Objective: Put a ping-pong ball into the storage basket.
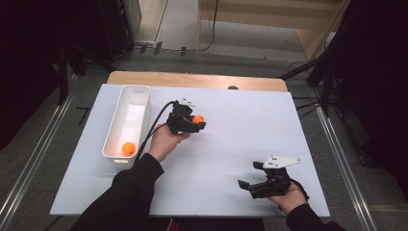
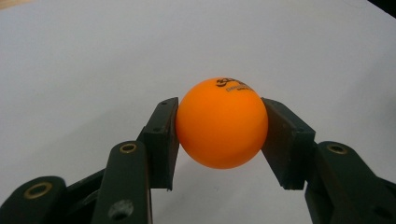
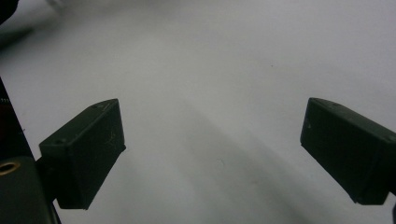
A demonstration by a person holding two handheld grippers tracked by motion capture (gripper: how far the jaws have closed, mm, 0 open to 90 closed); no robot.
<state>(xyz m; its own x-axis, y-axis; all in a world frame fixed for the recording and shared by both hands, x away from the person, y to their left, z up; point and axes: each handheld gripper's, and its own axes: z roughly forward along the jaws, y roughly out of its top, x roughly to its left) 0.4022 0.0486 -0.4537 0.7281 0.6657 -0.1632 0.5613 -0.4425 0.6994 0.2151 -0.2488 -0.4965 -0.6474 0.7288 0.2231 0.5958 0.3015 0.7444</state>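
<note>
An orange ping-pong ball with dark print on top is clamped between the two black pads of my left gripper. In the high view that gripper is held a little above the white table top, right of the white bin, with the ball at its tip. A second orange ball lies in the near end of the bin. My right gripper rests low near the table's front right, jaws wide apart with nothing between them.
The white sheet covers the table, with a wooden edge along the far side. A black cable trails from the left gripper beside the bin. Dark stands and floor rails flank the table.
</note>
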